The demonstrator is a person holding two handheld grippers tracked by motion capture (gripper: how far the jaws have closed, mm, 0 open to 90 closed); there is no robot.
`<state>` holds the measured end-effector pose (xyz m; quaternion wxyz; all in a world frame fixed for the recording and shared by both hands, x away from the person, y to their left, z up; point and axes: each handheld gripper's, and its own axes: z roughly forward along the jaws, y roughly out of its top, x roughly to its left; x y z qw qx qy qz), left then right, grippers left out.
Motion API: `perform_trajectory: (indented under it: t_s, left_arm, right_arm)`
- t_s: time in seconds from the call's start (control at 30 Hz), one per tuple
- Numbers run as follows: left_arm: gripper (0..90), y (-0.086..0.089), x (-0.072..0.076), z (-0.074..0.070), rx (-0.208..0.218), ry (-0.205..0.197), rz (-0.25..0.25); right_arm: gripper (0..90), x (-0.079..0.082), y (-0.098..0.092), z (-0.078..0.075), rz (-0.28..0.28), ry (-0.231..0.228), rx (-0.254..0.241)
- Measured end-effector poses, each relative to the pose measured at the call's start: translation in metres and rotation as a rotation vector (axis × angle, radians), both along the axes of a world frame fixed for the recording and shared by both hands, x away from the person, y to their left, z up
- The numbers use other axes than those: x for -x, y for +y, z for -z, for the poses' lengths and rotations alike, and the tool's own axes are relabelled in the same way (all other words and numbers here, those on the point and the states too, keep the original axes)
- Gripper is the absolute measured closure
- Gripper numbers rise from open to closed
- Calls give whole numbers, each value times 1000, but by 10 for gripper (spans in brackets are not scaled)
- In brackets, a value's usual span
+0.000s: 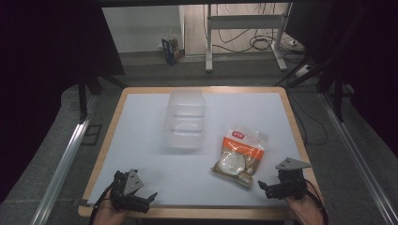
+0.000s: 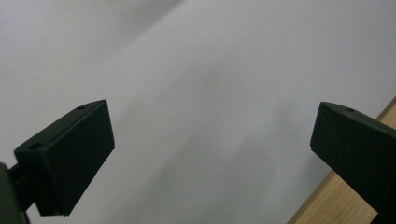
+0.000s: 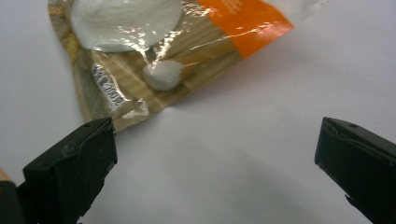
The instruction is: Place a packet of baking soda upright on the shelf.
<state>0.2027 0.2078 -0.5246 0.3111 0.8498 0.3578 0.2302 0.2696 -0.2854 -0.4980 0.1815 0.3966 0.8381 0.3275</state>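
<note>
Tongs both spread wide, pinching nothing: left gripper [image 1: 149,197] low at the near left edge of the table [image 1: 141,122], right gripper [image 1: 264,187] just beside the snack bag [image 1: 240,152], not touching. Bag's far end cut off in the right gripper view; print unreadable. Clear plastic container [image 1: 186,119] behind, faint against white. Open sheet between the hands.

white-topped table [image 1: 141,140]: clear plastic container [image 1: 186,119], snack bag [image 1: 240,154] on it
</note>
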Motion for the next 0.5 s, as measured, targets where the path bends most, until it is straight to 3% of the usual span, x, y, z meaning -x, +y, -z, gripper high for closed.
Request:
perform_trajectory:
  t_s: [0.2, 0.5]
  left_arm:
    - [0, 3, -1, 0, 22, 10, 4]
    - [0, 1, -1, 0, 11, 11, 9]
  right_arm:
    - [0, -3, -5, 3, 5, -5, 8]
    - [1, -4, -5, 6, -1, -2, -6]
